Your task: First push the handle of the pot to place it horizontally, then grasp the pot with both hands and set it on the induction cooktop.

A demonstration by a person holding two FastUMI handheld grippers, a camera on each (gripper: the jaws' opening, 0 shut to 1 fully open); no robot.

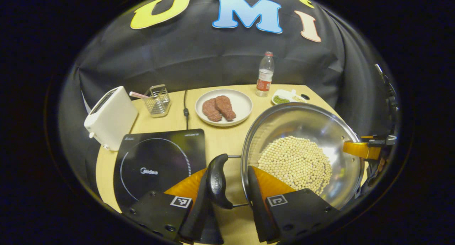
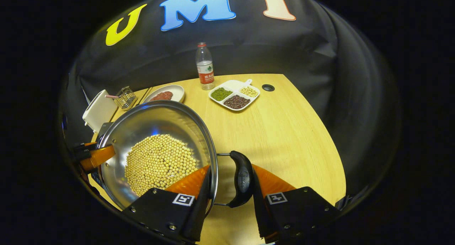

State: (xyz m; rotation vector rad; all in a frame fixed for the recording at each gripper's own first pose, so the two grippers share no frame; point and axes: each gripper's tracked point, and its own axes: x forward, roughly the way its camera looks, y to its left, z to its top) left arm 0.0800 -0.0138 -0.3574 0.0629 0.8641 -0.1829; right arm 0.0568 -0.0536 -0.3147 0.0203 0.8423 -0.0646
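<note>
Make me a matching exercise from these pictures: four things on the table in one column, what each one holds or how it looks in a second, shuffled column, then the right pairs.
Things:
1. pot
2. round plate
3. divided dish
4. induction cooktop

Descriptions:
A. three compartments of green, dark and pale beans
B. black glass top with nothing on it
C. two pieces of reddish-brown meat
D. a heap of pale round beans

Pairs: 1-D, 2-C, 3-A, 4-B

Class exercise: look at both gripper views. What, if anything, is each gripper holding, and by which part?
Both hold the pot of beans. The left gripper straddles one black side handle and the pot's rim; the right gripper straddles the opposite handle and rim.
</note>
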